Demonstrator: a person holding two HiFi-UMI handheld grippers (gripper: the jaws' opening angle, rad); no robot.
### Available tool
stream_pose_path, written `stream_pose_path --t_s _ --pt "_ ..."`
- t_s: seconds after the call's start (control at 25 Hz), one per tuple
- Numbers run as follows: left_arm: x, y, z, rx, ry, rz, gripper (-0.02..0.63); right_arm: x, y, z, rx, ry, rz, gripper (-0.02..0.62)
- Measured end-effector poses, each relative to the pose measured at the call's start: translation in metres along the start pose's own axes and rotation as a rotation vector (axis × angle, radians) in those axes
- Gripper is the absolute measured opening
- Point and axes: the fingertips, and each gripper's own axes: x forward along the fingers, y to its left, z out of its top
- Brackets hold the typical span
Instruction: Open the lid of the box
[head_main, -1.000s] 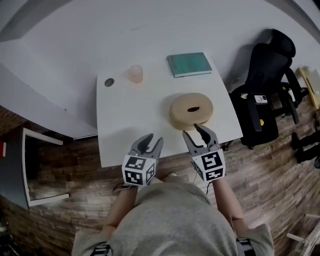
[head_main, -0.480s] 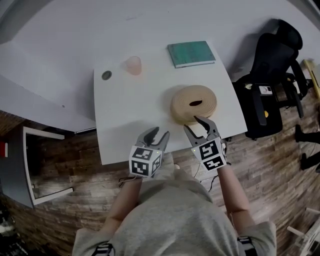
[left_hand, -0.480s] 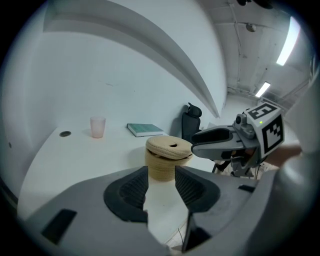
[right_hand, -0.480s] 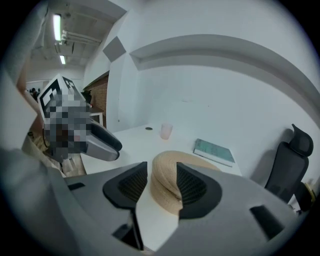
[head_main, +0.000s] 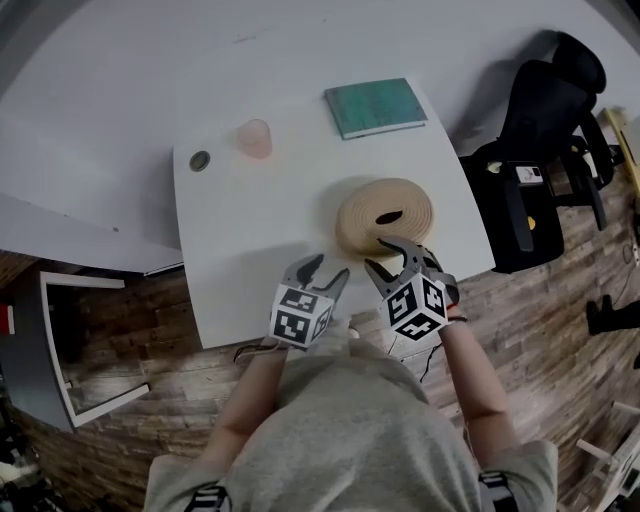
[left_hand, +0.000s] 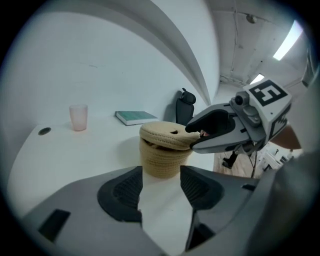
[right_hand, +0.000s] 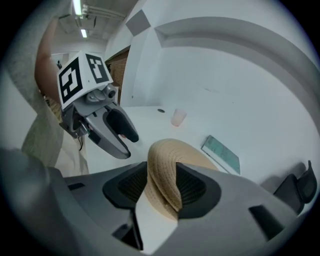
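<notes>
White table (head_main: 240, 250) shifted in the head view as the head moved, nothing on it moved. Woven round box (head_main: 385, 215) sits at the table's near right part, same place as a second ago. Main change: the right gripper (head_main: 376, 254), which was spread at the box's near rim a second ago, has now closed on the lid (left_hand: 165, 136). The right gripper view shows the woven rim pinched between both pads. The left gripper view shows the lid tipped up on the gripper's side, with a dark gap over the box body (left_hand: 161, 162) and the far side still resting on it. So, as a judgement, opening has started but is not done; the lid still needs lifting clear. Right forearm reaches forward, gripper rolled so one jaw lies on top of the rim and the other under it. Left gripper (head_main: 331, 267) has drifted a bit toward the box, hovers over the table's near edge just beside the right one, jaws apart, nothing between them, aimed at the box. Further back and well apart from the box: green book (head_main: 375, 106), pink cup (head_main: 254, 138)
</notes>
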Motion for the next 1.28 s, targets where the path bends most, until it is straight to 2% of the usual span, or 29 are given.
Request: stream_pose_path --t_s 0.24,0.6,0.88,1.28 --pt "0.03 0.001 -0.002 0.06 0.072 -0.047 0.25 0.011 -0.001 -0.006 -0.112 0.069 0.06 0.178" --pt "0.055 0.006 -0.003 0.065 0.107 -0.071 0.281 0.02 0.003 -0.014 -0.189 0.128 0.115 0.153" --pt "0.062 0.005 0.002 0.074 0.104 -0.08 0.281 0.02 0.004 -0.014 -0.197 0.14 0.136 0.141" --pt "0.061 0.005 0.003 0.081 0.105 -0.065 0.281 0.02 0.003 -0.015 -0.216 0.135 0.122 0.13"
